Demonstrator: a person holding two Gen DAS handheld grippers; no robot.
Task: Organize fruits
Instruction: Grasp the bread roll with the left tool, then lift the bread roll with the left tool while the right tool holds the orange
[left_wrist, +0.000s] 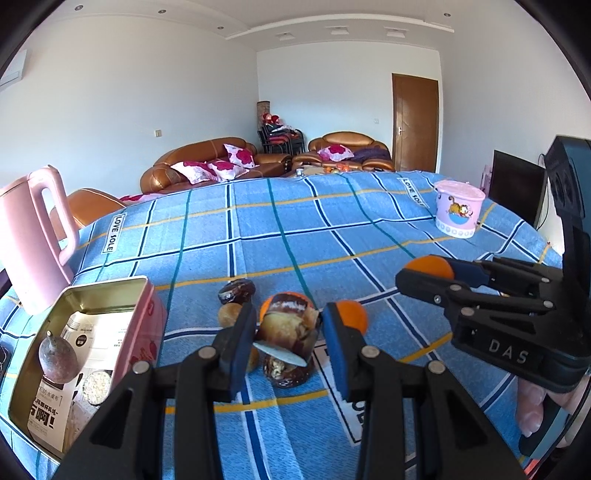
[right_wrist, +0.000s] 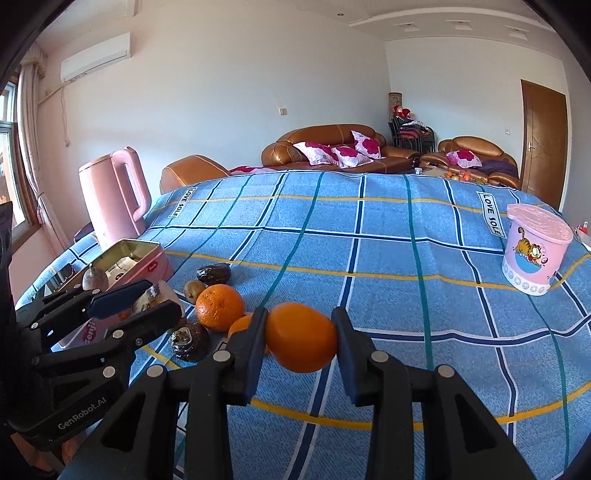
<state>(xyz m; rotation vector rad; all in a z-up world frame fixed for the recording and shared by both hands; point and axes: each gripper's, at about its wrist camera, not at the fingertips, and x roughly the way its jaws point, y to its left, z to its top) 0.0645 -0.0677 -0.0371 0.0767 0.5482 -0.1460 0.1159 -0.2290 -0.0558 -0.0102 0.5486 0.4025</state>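
On the blue checked surface (right_wrist: 388, 258), the right tongs (right_wrist: 300, 338) clamp an orange (right_wrist: 301, 338), the left tongs (left_wrist: 288, 339) clamp a wrapped fruit (left_wrist: 288, 328), and the open tin (left_wrist: 110, 295) lies to their left.

We are seeing a table (right_wrist: 369, 236) with a tin box (right_wrist: 147, 264) lying at its left side, one fruit (left_wrist: 57, 356) resting inside it. Behind the box a kettle (right_wrist: 112, 195) is standing. Just right of the box, a group of fruits (right_wrist: 218, 306) is lying together. Far right, well apart, a small bucket (right_wrist: 533, 251) is standing. Behind the table, sofas (right_wrist: 332, 146) are standing along the wall.
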